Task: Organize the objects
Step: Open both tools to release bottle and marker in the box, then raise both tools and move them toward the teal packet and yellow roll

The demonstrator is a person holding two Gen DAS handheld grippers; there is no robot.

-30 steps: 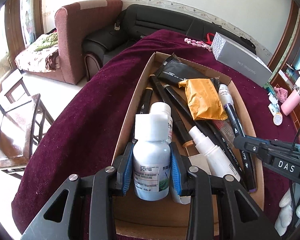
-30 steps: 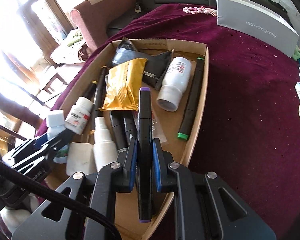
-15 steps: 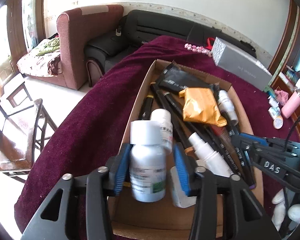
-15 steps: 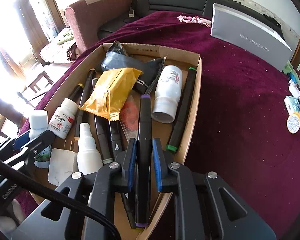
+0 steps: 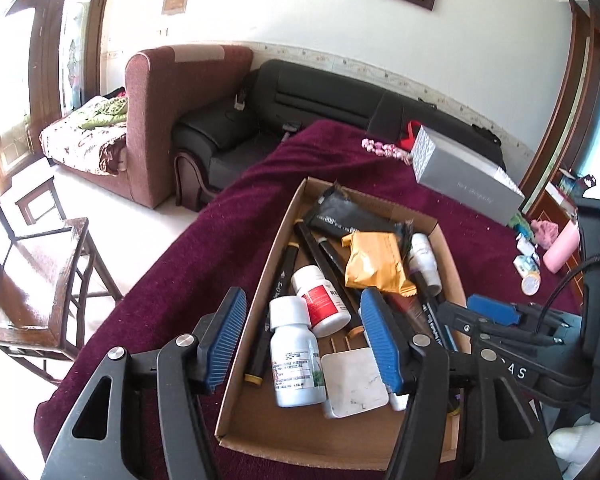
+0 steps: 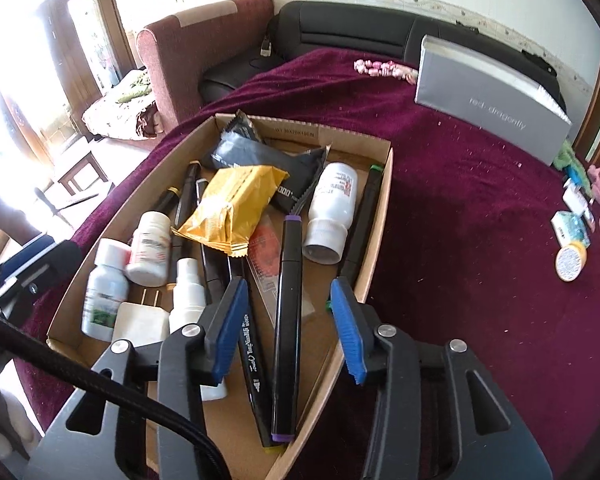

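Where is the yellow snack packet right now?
In the right wrist view the yellow snack packet lies in the middle of the cardboard box, resting on the black markers, just in front of the black pouch.

My tabletop (image 6: pixel 460 208): deep maroon cloth flecked with pale specks. Cardboard box (image 6: pixel 382 196): plain brown. Snack packet (image 6: pixel 236 208): mustard yellow; pouch (image 6: pixel 252 156) behind it: black with white print. Marker (image 6: pixel 288 320): black with purple ends. Second marker (image 6: pixel 364 216): black, green-capped. Bottle (image 5: pixel 296 364): white, green on its label. Smaller bottle (image 5: pixel 324 304): white, red label. My gripper pads (image 5: pixel 224 340): ribbed blue on black arms. Long box (image 6: pixel 488 108): silver-grey. Armchair (image 5: pixel 168 112): reddish brown. Sofa (image 5: pixel 320 96): black.
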